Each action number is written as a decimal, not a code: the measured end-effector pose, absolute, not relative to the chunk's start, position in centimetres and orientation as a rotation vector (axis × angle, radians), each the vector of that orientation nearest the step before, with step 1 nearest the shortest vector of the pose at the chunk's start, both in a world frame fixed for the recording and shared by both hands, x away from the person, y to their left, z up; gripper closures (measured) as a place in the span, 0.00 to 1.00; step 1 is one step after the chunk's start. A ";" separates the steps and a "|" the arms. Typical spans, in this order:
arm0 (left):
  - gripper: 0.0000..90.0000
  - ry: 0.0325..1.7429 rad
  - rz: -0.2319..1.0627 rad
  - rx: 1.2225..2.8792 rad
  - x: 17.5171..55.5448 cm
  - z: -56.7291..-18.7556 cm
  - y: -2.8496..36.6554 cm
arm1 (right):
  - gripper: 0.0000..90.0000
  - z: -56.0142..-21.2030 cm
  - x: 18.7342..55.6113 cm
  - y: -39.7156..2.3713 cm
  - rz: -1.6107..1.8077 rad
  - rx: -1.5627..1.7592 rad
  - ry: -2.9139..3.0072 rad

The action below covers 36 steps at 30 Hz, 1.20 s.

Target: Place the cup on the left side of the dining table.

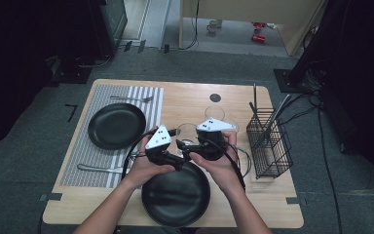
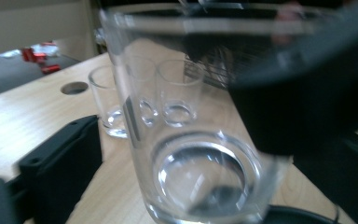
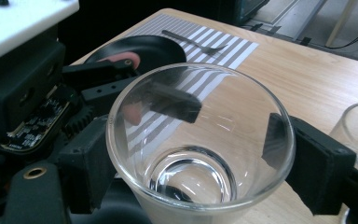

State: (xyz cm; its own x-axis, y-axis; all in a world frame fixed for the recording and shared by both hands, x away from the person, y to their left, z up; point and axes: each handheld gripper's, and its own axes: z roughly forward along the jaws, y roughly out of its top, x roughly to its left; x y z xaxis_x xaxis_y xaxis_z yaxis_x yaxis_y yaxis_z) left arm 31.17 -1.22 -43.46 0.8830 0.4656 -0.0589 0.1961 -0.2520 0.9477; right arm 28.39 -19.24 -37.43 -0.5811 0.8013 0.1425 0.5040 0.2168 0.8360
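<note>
Above the near black plate (image 1: 175,192), the right gripper (image 3: 196,154) clamps a clear glass (image 3: 200,140); the left gripper (image 1: 177,146) stands open beside it.

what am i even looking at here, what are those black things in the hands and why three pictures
A person sits at a wooden table holding a hand-operated two-jaw tool in each hand: the left gripper and the right gripper. The wide picture comes from a camera above the table; the other two come from small cameras riding on each gripper.

The right gripper's jaws clamp a clear drinking glass; one jaw of the left gripper reaches inside its rim.

On the table lie two black plates, a striped placemat with a fork, a wire basket and another glass.
</note>
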 end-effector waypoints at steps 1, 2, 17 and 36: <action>0.09 0.490 0.290 1.822 31.1 -43.5 -1.2 | 0.21 -37.4 28.4 -19.2 1.303 1.220 2.176; 0.09 0.478 0.295 1.814 31.1 -43.5 -1.2 | 0.21 -37.5 28.3 -19.1 1.303 1.215 2.183; 0.24 0.411 0.274 1.813 30.7 -44.0 -0.4 | 0.21 -38.3 28.3 -18.7 1.356 1.132 2.277; 0.24 0.553 0.298 1.758 31.5 -44.4 3.7 | 0.12 -38.9 26.4 -21.9 1.405 1.182 2.174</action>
